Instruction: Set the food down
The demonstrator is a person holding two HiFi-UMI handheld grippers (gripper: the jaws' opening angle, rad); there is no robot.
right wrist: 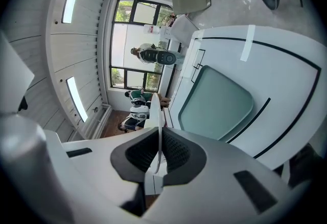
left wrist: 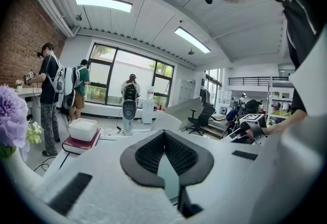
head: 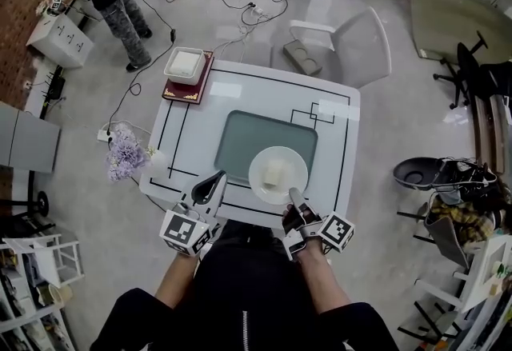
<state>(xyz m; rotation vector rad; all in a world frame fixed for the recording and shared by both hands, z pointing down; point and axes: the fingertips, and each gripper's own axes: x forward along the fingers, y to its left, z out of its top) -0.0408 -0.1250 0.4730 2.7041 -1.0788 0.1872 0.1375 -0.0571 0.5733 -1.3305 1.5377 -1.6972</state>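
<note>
The right tool is closed on the near rim of a white plate. In the right gripper view its two dark jaws press from both sides on the thin white edge of this plate, which is seen there from the side and runs away from the camera. The food, one pale block, lies in the middle of the plate. The plate is over the near right corner of the grey-green mat in the middle of the white counter, and its near part reaches past the mat's edge toward the person. Whether the plate rests on the counter or is held just above it, I cannot tell. The left tool is at the near edge of the counter, to the left of the plate and apart from it. In the left gripper view its jaws meet at the tips and nothing is between them. On the far left corner of the counter a white box stands on a red book. Purple flowers are beside the left edge of the counter, and a pale chair stands behind its far side.
</note>
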